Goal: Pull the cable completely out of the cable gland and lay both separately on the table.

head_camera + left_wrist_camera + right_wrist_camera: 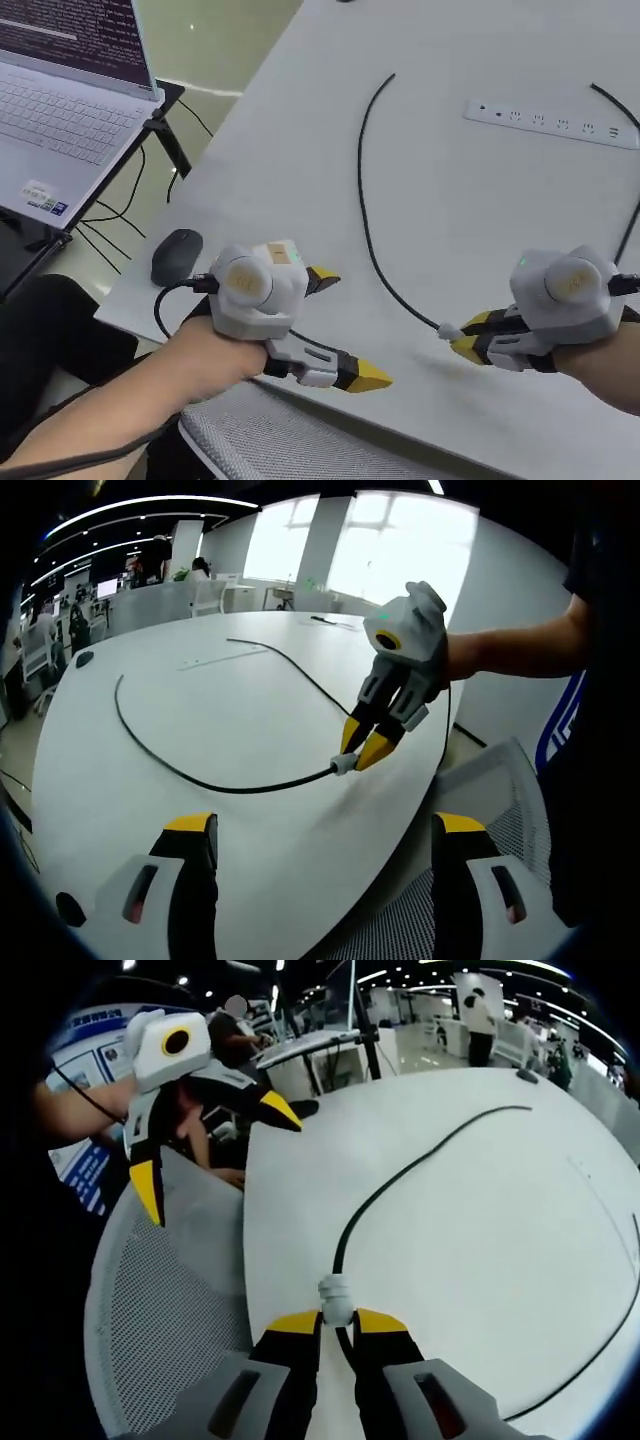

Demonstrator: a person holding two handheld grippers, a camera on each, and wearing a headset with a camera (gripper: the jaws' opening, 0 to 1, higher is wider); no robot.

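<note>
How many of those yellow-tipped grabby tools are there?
2. The left grey, yellow-tipped tool is open at the white table's near edge; the right tool is shut on the small white cable gland on the black cable.

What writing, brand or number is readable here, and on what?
None can be read.
On the laptop screen: lines of text, too small.
On the laptop's sticker: blurred.
On the power strip: small marks, unreadable.
On the blue board: writing blurred.

two tools [345,328] [462,335], one cable [362,200] with one gland [450,331], one power strip [550,122], one laptop [60,90], one mouse [176,255]
</note>
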